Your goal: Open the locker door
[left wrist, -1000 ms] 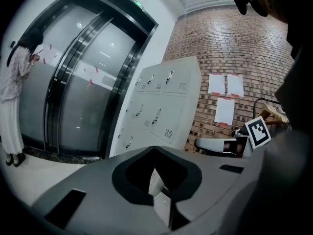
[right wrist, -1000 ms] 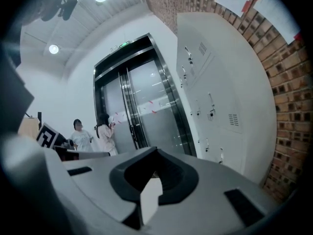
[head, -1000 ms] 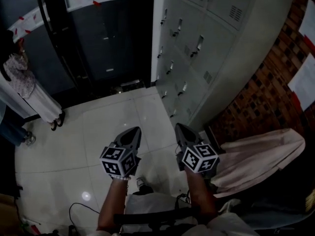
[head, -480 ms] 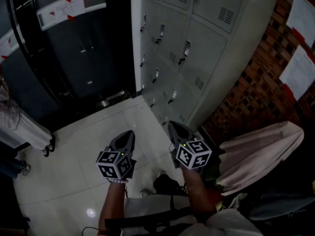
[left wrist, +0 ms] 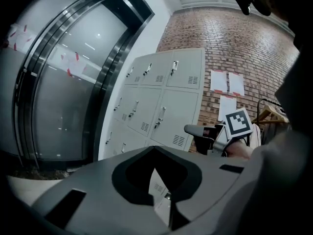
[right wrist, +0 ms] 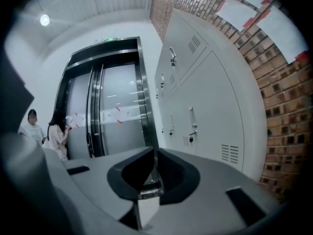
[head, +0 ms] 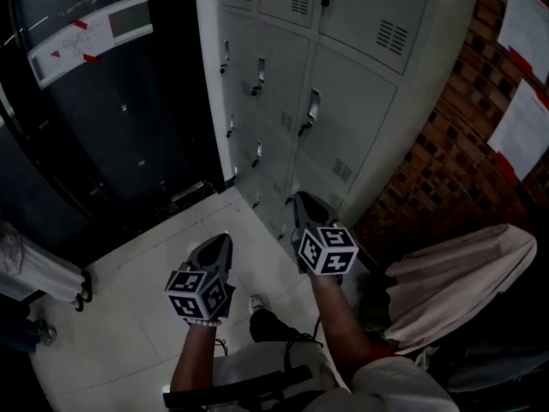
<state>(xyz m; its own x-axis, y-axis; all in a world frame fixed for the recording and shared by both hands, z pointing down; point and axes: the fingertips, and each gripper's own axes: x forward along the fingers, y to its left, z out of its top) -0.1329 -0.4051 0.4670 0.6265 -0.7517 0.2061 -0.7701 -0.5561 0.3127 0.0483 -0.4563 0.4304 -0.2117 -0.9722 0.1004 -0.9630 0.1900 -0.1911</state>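
The grey locker bank [head: 360, 75] stands against the brick wall [head: 463, 153], just beside a dark glass door [head: 103, 118]. Every door in it is shut. The nearest locker door [head: 356, 114] is taller than wide, with its long axis upright, and it faces out over the tiled floor [head: 146, 316]. A slim handle [head: 309, 110] runs upright along its left edge and a vent [head: 343, 172] sits low on it. Both grippers hover clear of the lockers, pointing toward them. The left gripper [head: 220, 240] has its fingers pressed together at the tips, with nothing between them. The right gripper [head: 300, 198], nearer the lockers, has just been opening; its fingers stand a narrow slit apart and hold nothing. A beige cloth [head: 463, 281] lies at the right. 2 people [right wrist: 54, 131] stand by the glass door.
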